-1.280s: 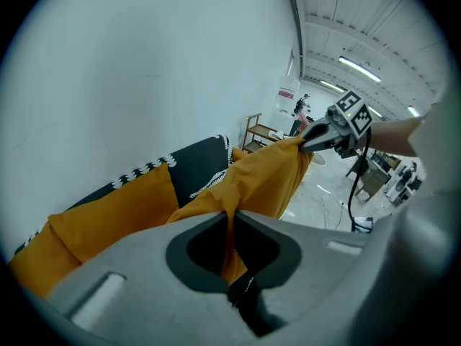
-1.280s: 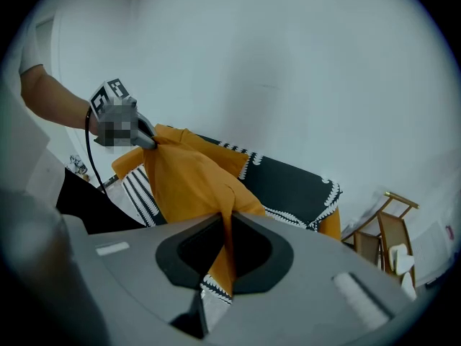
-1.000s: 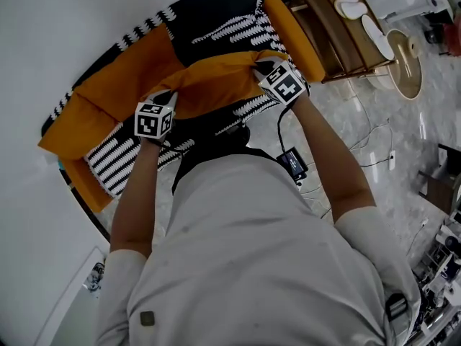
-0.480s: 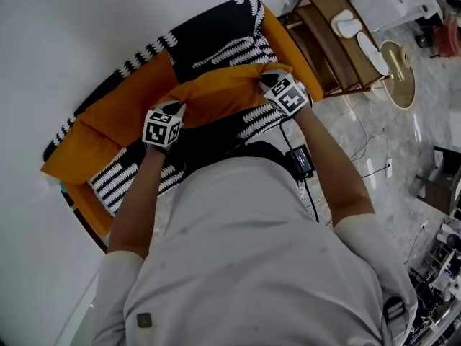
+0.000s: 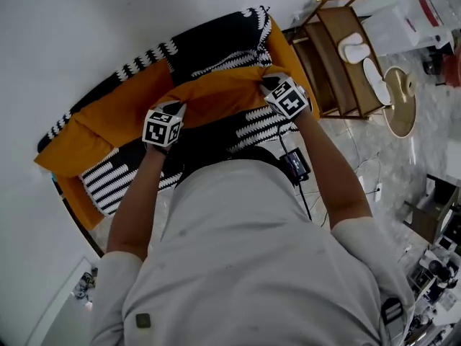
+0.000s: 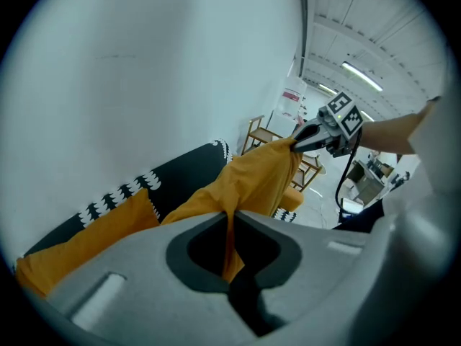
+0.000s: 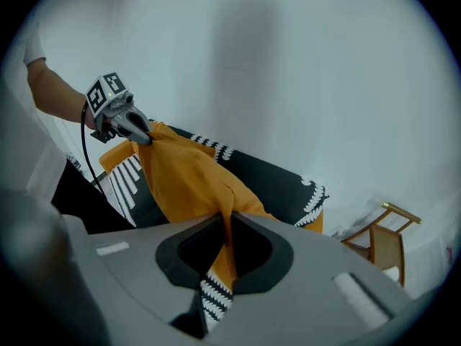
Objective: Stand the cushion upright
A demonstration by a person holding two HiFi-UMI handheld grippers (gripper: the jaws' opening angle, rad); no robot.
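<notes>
The left gripper (image 6: 230, 245) is clamped on a thin fold of orange fabric at one upper corner of the cushion (image 6: 253, 182). The cloth runs straight down through the closed jaws. The right gripper (image 7: 222, 245) pinches the opposite upper corner the same way, with a bit of striped cloth showing below its jaws.

Between them the cushion (image 5: 216, 94) hangs by its top edge and sags a little in the middle. It sits over the seat of the sofa (image 5: 115, 170), in front of the black backrest and nearer the end beside the wooden rack (image 5: 337, 58) than the far end. No view shows whether its lower edge rests on the seat.

Judging from this, the main risk is the grip itself. Each gripper holds only a thin fold at a corner, so a tug or uneven pull could slip the fabric out and drop that side. The cushion also looks limp. If it is let go before its back leans on the backrest, it may fold over or slide toward the seat's front edge. Releasing one corner ahead of the other would likely tip it sideways.
</notes>
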